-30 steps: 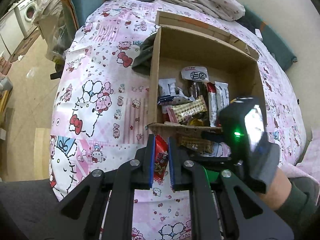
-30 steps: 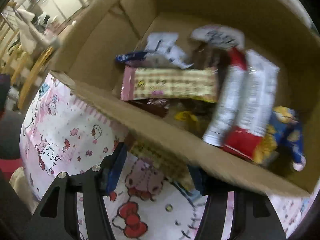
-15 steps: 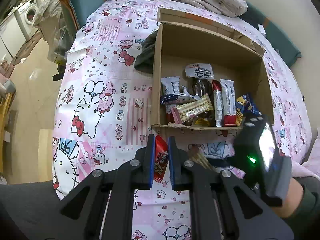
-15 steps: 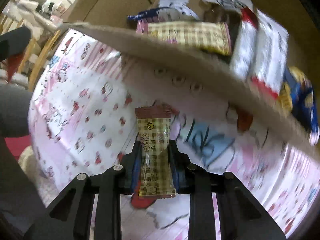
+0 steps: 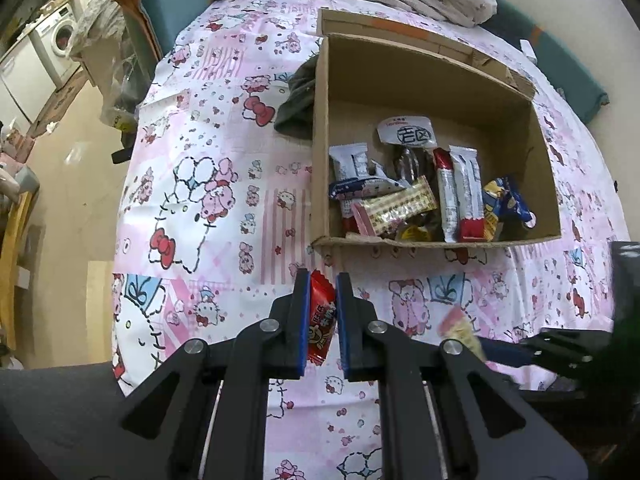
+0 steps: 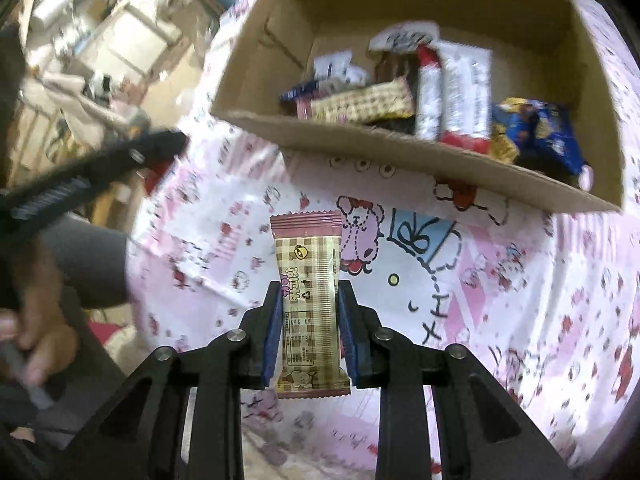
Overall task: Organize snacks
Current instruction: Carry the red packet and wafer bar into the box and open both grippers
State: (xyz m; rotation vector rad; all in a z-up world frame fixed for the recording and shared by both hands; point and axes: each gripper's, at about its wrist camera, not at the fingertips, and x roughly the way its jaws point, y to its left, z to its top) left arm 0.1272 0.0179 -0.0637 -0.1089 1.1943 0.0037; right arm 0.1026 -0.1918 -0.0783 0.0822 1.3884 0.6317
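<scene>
Your left tool [image 5: 323, 312] pinches a glossy red packet [image 5: 321, 318]; your right tool [image 6: 308, 338] clamps a checkered wafer bar [image 6: 311, 304] in crinkly foil. Both hang above the pink cartoon-print sheet [image 5: 208, 184], short of the corrugated box [image 5: 400, 76] of snack wrappers, with a washer [image 5: 60, 36] far left.

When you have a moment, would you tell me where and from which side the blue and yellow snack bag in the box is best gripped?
Grip the blue and yellow snack bag by its raised crinkled upper edge, coming straight down from above. It sits wedged between the red and white bars and the wall of the cardboard box, so the sides look blocked; only the top is free.
</scene>
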